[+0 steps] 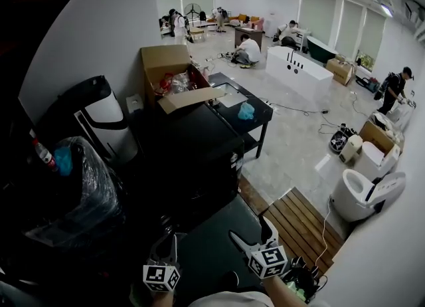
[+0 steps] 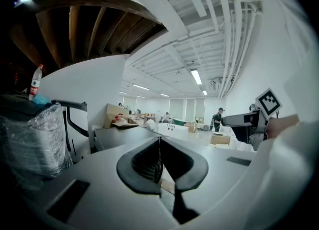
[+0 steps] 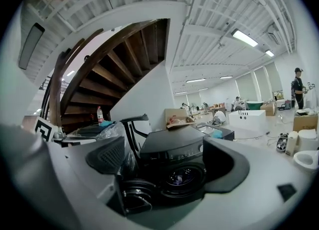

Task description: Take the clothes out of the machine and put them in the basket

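A: Which step is in hand?

B: Judged as the reach-in, with nothing grasped yet. The right gripper [image 3: 164, 149] is released, jaws wide apart, and points at the front of the washing machine [image 3: 174, 157]. The left gripper [image 2: 160, 142] is clenched, jaws together on nothing, and points out across the room.

A: How does the person do it well?

B: Drop the right gripper to the level of the round drum opening [image 3: 182, 176] and go in straight with the jaws spread. Pinch a thick fold of cloth, not a thin edge, so it does not slip. Draw it out clear of the rim. The left gripper should loosen and come round to catch trailing cloth.

A: Where is the machine, and how does it look?

B: It is black and boxy, a front loader with a control strip along the top front edge. It stands on the floor against the white wall, under the wooden staircase. A dark ring [image 3: 134, 199] low to the left of the opening looks like the door swung out, though that is not certain.

A: Clothes? Basket?

B: The drum is too dark to make out any clothes. No basket can be made out in any view.
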A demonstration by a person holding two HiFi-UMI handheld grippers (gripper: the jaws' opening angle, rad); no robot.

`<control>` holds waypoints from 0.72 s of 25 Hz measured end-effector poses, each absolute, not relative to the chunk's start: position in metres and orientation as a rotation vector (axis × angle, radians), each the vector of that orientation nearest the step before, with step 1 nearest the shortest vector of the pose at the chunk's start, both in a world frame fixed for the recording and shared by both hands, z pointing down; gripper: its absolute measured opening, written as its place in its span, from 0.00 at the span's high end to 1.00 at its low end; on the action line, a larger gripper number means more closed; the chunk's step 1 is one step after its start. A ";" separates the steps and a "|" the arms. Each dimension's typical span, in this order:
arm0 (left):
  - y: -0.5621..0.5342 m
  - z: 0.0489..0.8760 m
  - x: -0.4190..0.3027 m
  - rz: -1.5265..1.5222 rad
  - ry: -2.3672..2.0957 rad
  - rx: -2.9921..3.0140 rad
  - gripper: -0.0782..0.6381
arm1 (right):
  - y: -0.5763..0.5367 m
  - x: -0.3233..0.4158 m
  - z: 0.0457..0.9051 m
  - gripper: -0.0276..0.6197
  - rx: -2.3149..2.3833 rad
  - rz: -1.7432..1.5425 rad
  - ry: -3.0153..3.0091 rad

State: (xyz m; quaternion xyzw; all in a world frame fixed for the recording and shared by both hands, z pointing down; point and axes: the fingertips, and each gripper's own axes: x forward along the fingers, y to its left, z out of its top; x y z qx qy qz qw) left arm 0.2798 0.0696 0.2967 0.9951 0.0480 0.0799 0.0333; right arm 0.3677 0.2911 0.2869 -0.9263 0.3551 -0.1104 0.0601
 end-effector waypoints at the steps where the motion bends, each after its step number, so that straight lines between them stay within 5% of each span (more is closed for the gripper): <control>1: 0.073 0.297 0.285 0.245 0.143 3.062 0.86 | 0.292 0.374 0.288 0.22 -2.805 -0.337 1.092; 18: 0.061 0.315 0.303 0.328 0.168 3.058 0.86 | 0.266 0.396 0.305 0.22 -2.765 -0.393 1.118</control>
